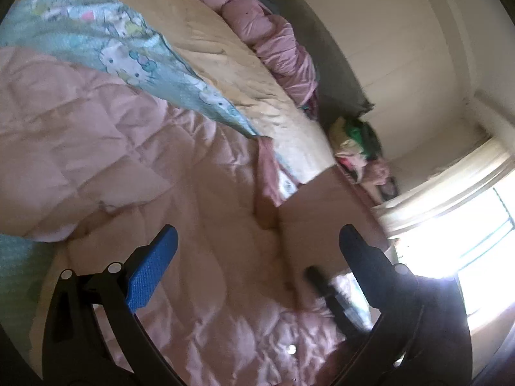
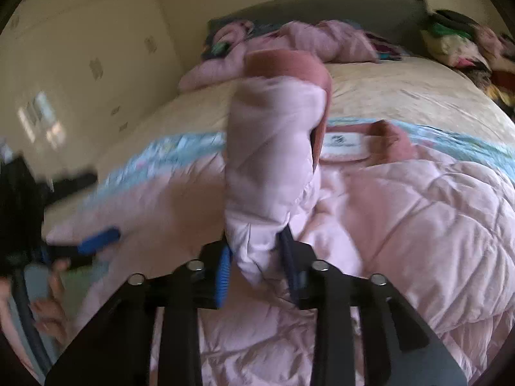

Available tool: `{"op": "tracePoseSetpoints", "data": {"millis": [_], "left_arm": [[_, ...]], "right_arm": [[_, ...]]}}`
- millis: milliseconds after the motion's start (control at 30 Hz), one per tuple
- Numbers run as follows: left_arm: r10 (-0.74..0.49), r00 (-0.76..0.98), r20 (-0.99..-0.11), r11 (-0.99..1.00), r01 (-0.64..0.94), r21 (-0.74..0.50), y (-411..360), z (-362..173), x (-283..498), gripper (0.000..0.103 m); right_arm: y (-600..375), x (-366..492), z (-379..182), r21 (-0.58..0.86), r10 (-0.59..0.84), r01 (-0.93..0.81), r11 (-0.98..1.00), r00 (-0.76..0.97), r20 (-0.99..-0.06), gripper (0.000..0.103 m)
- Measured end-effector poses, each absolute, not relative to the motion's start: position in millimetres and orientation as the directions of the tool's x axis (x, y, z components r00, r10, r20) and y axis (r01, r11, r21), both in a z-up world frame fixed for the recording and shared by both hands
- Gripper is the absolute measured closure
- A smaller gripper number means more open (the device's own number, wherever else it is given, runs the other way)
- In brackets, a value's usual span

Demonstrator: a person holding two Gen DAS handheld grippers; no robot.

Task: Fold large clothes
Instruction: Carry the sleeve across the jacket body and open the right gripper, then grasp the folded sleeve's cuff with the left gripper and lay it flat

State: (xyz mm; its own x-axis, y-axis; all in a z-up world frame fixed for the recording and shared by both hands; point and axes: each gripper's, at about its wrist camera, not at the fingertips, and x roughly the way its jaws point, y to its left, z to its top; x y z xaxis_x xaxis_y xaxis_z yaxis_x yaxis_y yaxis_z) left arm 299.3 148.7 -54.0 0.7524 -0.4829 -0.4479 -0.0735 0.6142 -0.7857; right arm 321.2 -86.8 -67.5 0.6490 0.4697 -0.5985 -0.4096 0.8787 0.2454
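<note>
Pink quilted jacket [image 2: 402,212] lies spread over the bed [image 2: 402,96], filling lower frame. Right gripper [image 2: 257,273] has the sleeve [image 2: 273,148] between its jaws, centre frame (grip looks loose, can't tell if pads press). Left gripper [image 1: 257,257] released, empty. Lay sleeve flat across the body w/o bunching.

The quilted jacket [image 2: 402,199] lies on the bed [image 2: 402,96], before a bundled garment [image 2: 309,41] by the headboard [image 2: 338,6].

Left gripper [image 1: 257,257] agape, right gripper [image 2: 257,268] narrower
</note>
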Motion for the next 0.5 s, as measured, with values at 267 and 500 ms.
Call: {"op": "tracePoseSetpoints", "data": {"millis": [267,500], "left_arm": [[-0.523,0.721,-0.455,0.588,-0.081,-0.805,147.6,-65.4,305.7,0.009],[-0.524,0.672,-0.524,0.632,-0.106,-0.768,130.7,-80.3,315.5,0.009]], "right_arm": [[-56.1,306.4,-83.1,0.191,0.488,-0.511,0.838,0.543,-0.683,0.031],[-77.2,281.0,-71.9,0.263,0.546,-0.528,0.808,0.501,-0.671,0.025]]}}
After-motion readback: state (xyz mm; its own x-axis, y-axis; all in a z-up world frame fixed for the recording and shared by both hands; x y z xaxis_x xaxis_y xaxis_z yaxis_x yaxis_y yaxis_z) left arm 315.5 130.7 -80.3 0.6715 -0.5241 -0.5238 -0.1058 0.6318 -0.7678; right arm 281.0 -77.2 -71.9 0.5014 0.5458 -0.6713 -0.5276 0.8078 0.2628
